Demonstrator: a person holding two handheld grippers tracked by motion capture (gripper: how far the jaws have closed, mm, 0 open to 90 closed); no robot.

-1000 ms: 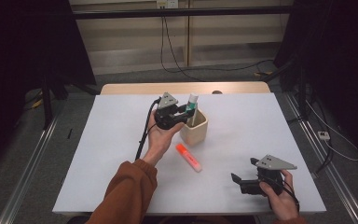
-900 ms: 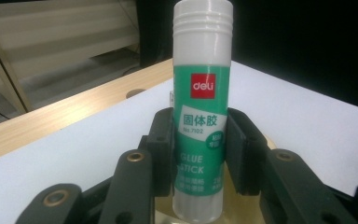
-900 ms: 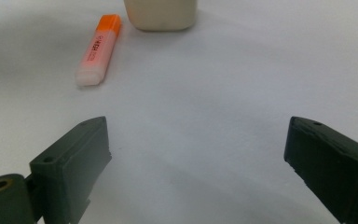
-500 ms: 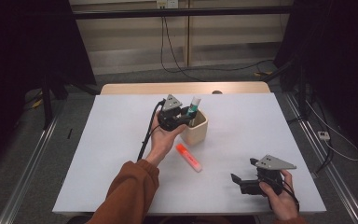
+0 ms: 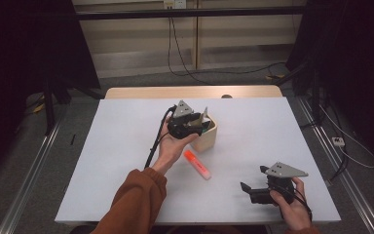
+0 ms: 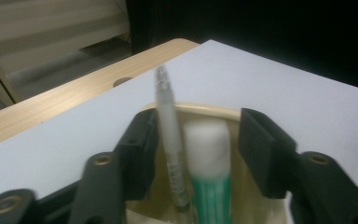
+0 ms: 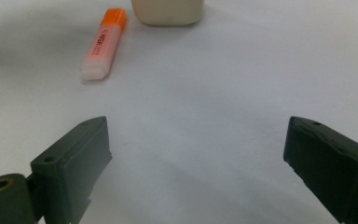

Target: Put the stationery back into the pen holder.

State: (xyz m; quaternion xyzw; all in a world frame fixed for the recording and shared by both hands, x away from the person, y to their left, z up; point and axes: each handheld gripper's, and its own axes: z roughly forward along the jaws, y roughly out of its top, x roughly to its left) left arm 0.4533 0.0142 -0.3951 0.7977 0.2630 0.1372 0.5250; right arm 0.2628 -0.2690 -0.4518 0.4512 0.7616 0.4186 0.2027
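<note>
High view: my left gripper (image 5: 197,127) hangs over the cup (image 5: 208,136) mid-table, where it has just delivered a pen, while a highlighter (image 5: 197,164) lies just beside the cup and my right gripper (image 5: 251,190) waits near the front edge. Left gripper view: the jaws have just been opening, and the pen (image 6: 170,135) leans on one pad beside a glue stick (image 6: 209,172) in the cup, apparently released. Right gripper view: jaws wide and empty, facing the highlighter, I judge ready for it.

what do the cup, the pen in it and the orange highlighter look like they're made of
Cup: cream, smooth and evenly coloured with rounded corners, likely plastic, though glazed ceramic can't be ruled out.
Pen: translucent whitish barrel with fine print, probably plastic.
Orange highlighter: matte plastic body by its look, with a brighter orange cap and printed lettering along the side.
</note>
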